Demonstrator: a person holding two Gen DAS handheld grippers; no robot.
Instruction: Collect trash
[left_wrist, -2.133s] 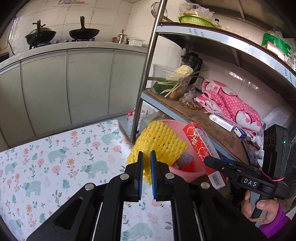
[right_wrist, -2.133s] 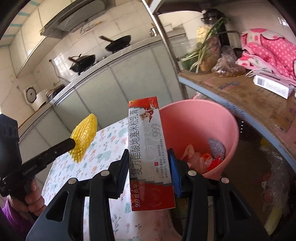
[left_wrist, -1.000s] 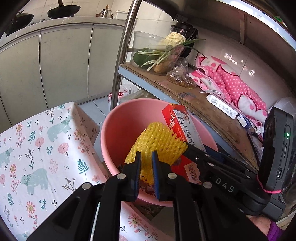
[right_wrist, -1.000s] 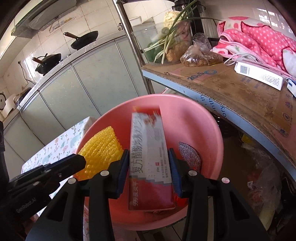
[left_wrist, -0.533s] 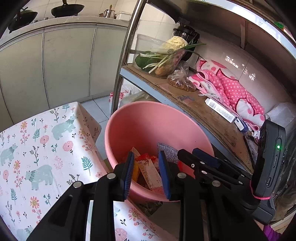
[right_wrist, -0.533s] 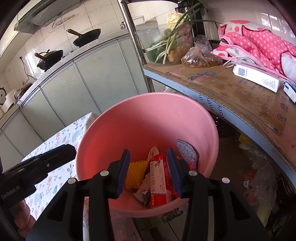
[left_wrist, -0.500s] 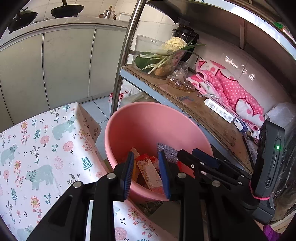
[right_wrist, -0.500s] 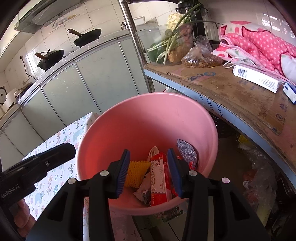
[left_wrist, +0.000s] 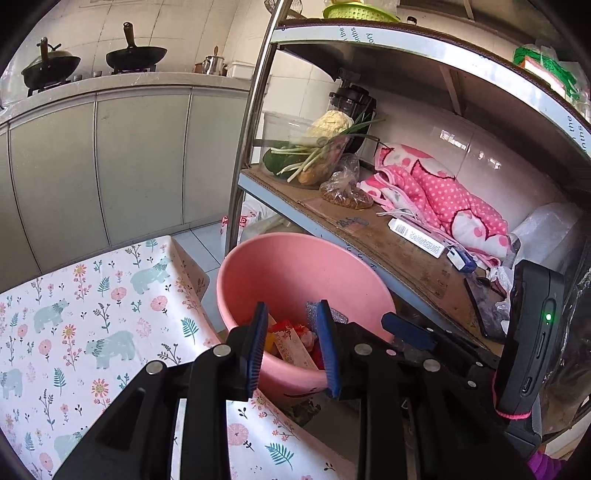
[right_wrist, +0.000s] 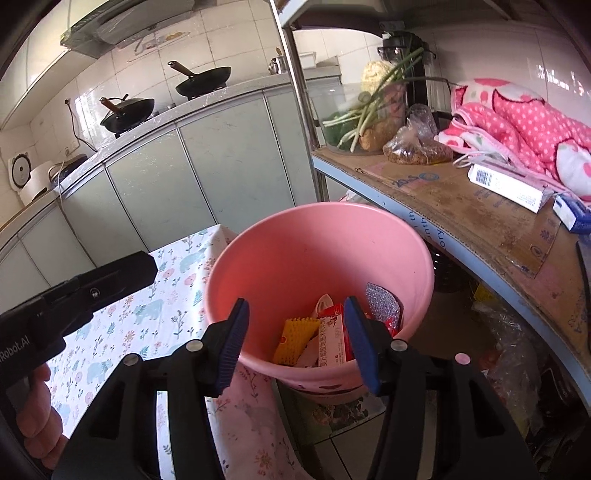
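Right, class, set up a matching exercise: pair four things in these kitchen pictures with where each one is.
Things:
1. yellow foam net
2. pink dotted cloth
3. woks
4. bear-print tablecloth

Places:
A. on the counter by the wall
B. on the table
C. inside the pink bucket
D. on the rack's shelf

Pairs: 1-C, 2-D, 3-A, 4-B

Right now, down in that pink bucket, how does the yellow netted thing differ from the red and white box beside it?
The yellow foam net is a soft, bumpy mesh in one plain colour; the red and white box is a stiff, flat-sided carton with printed text. The net lies on the side nearer the flowered tablecloth, the box on the side nearer the shelf. Both rest loose among the trash at the bottom of the pink bucket, and neither is held by a gripper.
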